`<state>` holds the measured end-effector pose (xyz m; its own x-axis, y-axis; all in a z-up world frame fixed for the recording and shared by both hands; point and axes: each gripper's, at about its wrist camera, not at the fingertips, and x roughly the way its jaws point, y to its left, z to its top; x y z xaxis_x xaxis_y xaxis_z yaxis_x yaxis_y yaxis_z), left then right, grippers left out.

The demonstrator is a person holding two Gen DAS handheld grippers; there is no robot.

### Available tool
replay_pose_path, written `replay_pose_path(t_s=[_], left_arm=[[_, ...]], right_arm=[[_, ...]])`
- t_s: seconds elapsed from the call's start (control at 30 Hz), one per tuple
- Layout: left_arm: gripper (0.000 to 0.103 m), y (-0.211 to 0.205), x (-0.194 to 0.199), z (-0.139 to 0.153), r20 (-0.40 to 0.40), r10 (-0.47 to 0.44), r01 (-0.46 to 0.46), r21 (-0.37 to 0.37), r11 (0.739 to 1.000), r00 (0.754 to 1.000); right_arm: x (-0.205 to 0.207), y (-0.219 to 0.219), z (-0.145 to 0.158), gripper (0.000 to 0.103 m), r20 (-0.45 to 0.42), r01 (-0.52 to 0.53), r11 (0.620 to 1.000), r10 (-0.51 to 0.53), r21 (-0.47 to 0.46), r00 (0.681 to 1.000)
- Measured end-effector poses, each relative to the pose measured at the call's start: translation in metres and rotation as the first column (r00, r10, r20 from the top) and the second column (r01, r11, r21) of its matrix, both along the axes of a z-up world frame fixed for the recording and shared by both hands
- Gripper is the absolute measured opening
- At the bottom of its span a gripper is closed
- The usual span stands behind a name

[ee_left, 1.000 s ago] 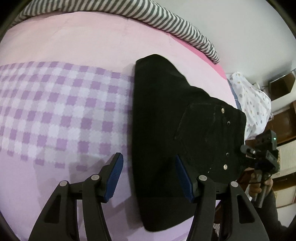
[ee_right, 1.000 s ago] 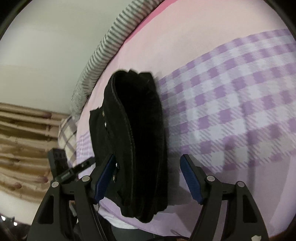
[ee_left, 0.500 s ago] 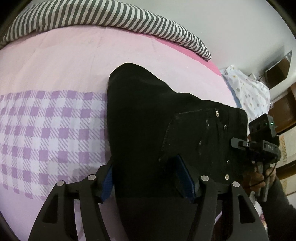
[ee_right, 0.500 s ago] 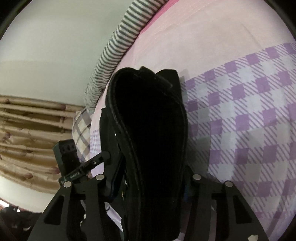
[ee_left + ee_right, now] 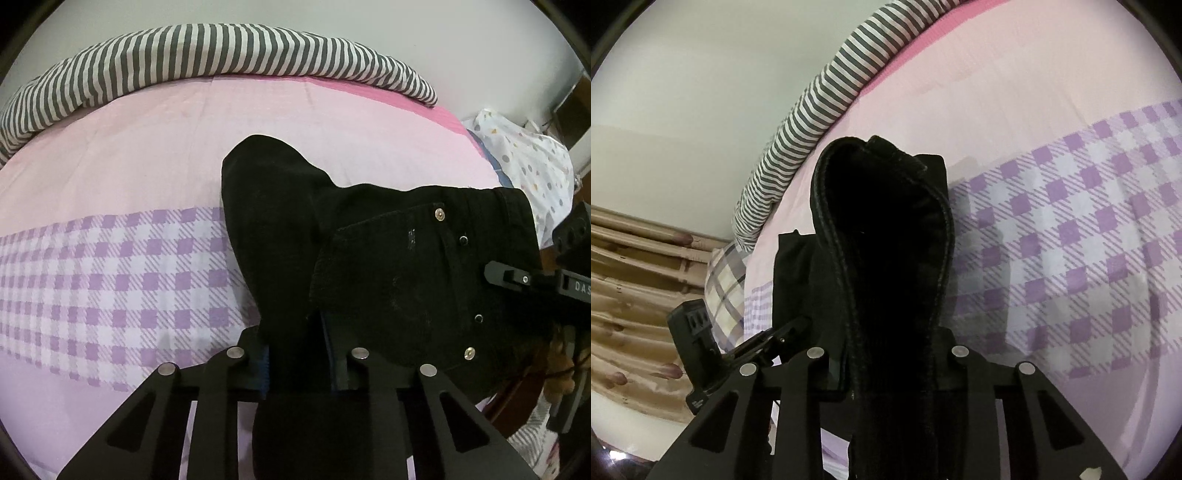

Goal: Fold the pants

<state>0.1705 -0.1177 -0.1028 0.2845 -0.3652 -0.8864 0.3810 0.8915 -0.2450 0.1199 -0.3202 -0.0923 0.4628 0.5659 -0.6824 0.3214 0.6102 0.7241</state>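
Note:
The black pants (image 5: 369, 236) are folded into a thick bundle, held up above the pink and purple checked bed (image 5: 110, 258). My left gripper (image 5: 295, 354) is shut on the bundle's near edge, by the riveted back pocket (image 5: 402, 280). My right gripper (image 5: 886, 354) is shut on the other end of the pants (image 5: 886, 240), where stitched edges show. The right gripper shows at the right edge of the left wrist view (image 5: 546, 288). The left gripper shows at lower left of the right wrist view (image 5: 701, 343).
A grey striped blanket (image 5: 221, 59) lies along the bed's far edge by the wall. A dotted white cloth (image 5: 524, 158) sits past the bed's right side. Beige curtains (image 5: 631, 295) and a plaid pillow (image 5: 724, 288) lie to the left.
Both grippers went from open around the pants to shut on them. The bundle has come up off the bed and closer to both cameras.

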Motion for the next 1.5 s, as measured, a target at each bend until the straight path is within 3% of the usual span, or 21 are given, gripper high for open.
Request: replay_pose_path(t_s=[0.43,0.77,1.1,1.3,1.5], left_arm=[[0.012,0.031,0.000,0.027,0.044,0.022,-0.020,-0.048,0.999,0.999],[0.012,0.105,0.024,0.053,0.108,0.106,-0.101,-0.050,0.994,0.988],[0.012,0.199,0.105,0.062,0.155,0.236,-0.239,0.001,0.971,0.959],[0.012,0.227,0.154,0.052,0.163,0.265,-0.273,0.028,0.962,0.950],[0.012,0.239,0.187,0.027,0.128,0.278,-0.286,0.053,0.957,0.952]], right_arm=[[0.015,0.029,0.034,0.025,0.022,0.005,1.000,-0.005,-0.022,1.000],[0.068,0.083,0.051,0.025,0.076,-0.065,0.998,0.065,-0.002,0.995],[0.173,0.163,0.025,0.025,0.087,-0.151,0.984,0.143,0.092,0.986],[0.235,0.190,0.011,0.025,0.079,-0.185,0.978,0.178,0.095,0.981],[0.267,0.206,-0.010,0.025,0.046,-0.188,0.978,0.184,0.089,0.982]])
